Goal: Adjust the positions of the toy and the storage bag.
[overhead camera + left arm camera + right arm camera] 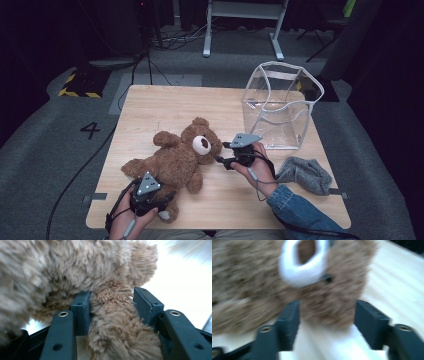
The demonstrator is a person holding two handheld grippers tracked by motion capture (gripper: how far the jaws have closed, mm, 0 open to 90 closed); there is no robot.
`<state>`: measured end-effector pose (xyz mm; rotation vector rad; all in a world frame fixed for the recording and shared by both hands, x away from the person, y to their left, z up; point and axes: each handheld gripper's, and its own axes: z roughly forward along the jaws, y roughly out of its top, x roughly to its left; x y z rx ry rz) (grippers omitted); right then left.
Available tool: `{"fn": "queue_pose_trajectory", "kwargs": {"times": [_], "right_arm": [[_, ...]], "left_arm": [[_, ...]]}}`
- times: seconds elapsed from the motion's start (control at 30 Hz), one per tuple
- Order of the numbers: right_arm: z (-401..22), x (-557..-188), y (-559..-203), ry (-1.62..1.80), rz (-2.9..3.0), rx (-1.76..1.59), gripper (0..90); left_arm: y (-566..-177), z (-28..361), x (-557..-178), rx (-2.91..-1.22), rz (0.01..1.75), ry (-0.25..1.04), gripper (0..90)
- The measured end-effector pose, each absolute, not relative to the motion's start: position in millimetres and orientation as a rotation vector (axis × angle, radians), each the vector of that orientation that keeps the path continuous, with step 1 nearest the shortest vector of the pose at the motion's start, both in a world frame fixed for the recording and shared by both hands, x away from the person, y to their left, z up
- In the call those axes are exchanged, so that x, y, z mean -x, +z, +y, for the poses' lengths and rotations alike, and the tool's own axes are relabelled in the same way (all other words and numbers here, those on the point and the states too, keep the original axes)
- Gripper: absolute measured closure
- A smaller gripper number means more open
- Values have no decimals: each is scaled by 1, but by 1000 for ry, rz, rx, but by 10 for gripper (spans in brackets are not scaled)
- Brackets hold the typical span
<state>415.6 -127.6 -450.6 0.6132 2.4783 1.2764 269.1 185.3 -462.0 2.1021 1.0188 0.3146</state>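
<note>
High view: a brown teddy bear (176, 159) is lying on its back at the centre of the wooden table (225, 200), head pointing toward 1 o'clock; the left gripper (159, 200) is sitting at the bear's 6 o'clock, over one leg; the right gripper (220, 152) is sitting at the head's 3 o'clock, jaws pointing at the muzzle; a clear plastic bag (280, 107) is standing open at the table's 2 o'clock; a grey cloth (305, 173) is lying at 4 o'clock.

Left gripper view: both pads are pressing on the furry leg (113, 325), which is running between them.

Right gripper view: the image is blurring; the jaws are standing apart around the lower edge of the bear's head (332, 300), with no firm clamping visible.
</note>
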Motion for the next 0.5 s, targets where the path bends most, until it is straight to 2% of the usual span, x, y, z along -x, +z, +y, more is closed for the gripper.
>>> {"fn": "queue_pose_trajectory", "kwargs": {"times": [0.03, 0.13, 0.23, 0.5], "right_arm": [[-127, -411, -451, 1266, 2519, -576, 512], [-119, -398, -454, 1242, 2634, -477, 613], [-104, -390, -459, 1224, 2680, -411, 606], [-60, -403, -466, 1222, 2579, -347, 558]], "left_arm": [[-461, 183, -269, -2111, 1002, 311, 505], [-458, 177, -267, -2109, 987, 307, 503], [-456, 174, -266, -2112, 966, 310, 495], [-456, 176, -263, -2083, 958, 308, 482]]}}
